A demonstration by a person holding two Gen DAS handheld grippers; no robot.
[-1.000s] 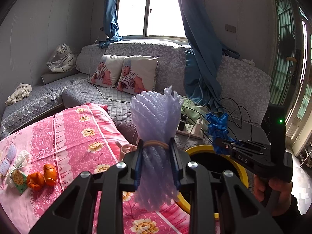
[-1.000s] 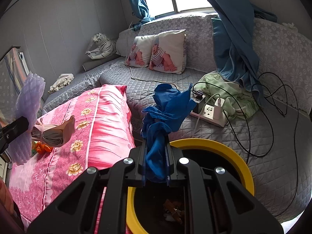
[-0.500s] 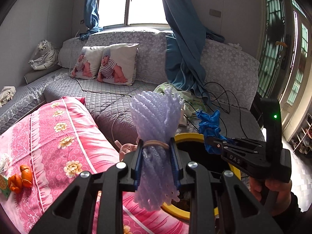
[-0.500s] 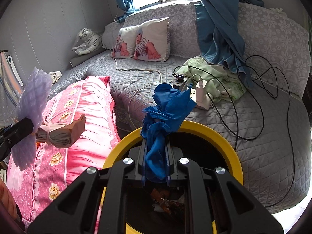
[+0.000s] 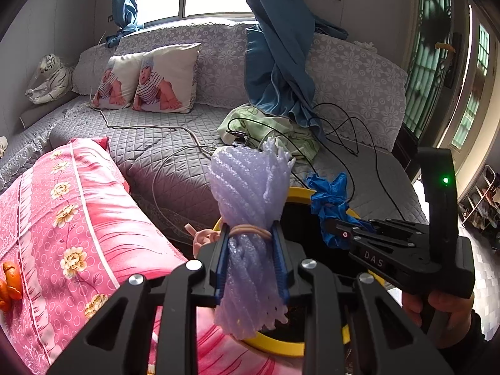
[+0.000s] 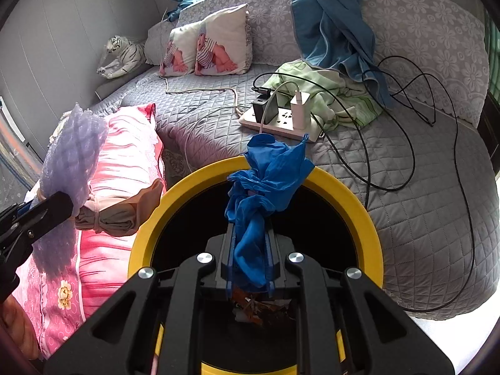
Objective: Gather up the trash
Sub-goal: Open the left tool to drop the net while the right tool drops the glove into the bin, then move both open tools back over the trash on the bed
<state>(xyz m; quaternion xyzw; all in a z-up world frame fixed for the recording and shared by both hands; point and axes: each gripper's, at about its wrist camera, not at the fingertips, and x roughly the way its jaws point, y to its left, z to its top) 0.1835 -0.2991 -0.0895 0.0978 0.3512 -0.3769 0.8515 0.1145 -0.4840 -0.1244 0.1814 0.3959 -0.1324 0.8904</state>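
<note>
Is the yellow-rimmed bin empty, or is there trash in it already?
Not empty: the right wrist view shows brown and white scraps at the bottom of the bin.

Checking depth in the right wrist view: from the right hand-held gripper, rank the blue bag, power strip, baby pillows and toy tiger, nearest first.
1. Blue bag: clamped in the right hand-held gripper.
2. Power strip: on the grey quilt ahead.
3. Baby pillows: against the backrest.
4. Toy tiger: far left corner.
</note>
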